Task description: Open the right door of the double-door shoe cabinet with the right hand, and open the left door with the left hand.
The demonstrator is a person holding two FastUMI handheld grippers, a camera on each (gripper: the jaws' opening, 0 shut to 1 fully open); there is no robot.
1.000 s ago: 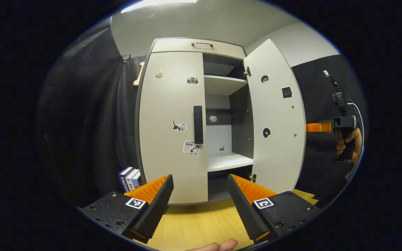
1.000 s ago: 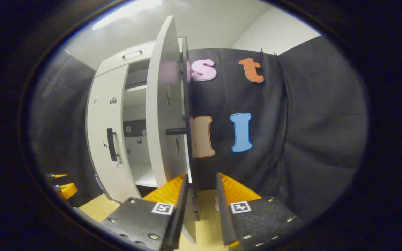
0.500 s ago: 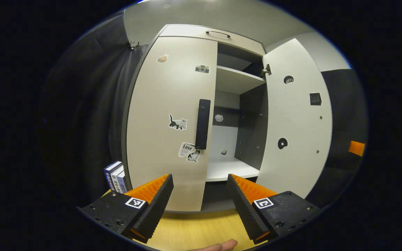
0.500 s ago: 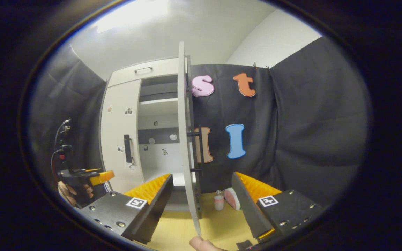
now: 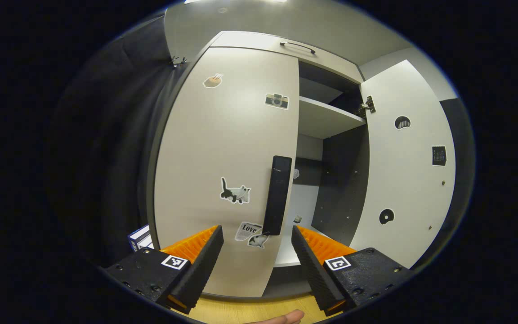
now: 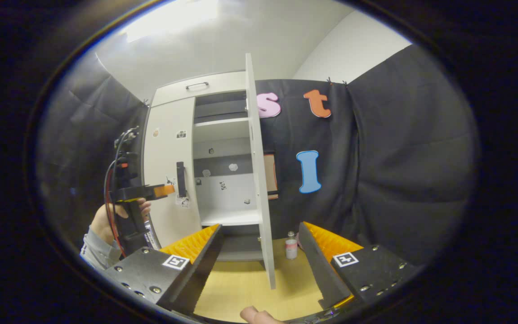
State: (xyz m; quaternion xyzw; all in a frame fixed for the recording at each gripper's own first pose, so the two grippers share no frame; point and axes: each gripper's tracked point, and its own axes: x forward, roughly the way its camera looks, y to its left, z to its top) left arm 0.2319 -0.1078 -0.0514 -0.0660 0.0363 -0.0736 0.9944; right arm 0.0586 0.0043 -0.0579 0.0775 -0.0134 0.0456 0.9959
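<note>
We hold the left claw (image 5: 257,258) spread wide, close before the shut left door (image 5: 223,148), its dark handle (image 5: 277,201) rising just above the gap between our fingers. The right door (image 6: 258,180) stands swung open, edge-on between the spread fingers of our right claw (image 6: 259,265), which grips nothing. Boxes (image 5: 140,237) sit left of the cabinet; a small bottle (image 6: 291,246) stands on the wooden surface (image 6: 245,288) beside the open door.
</note>
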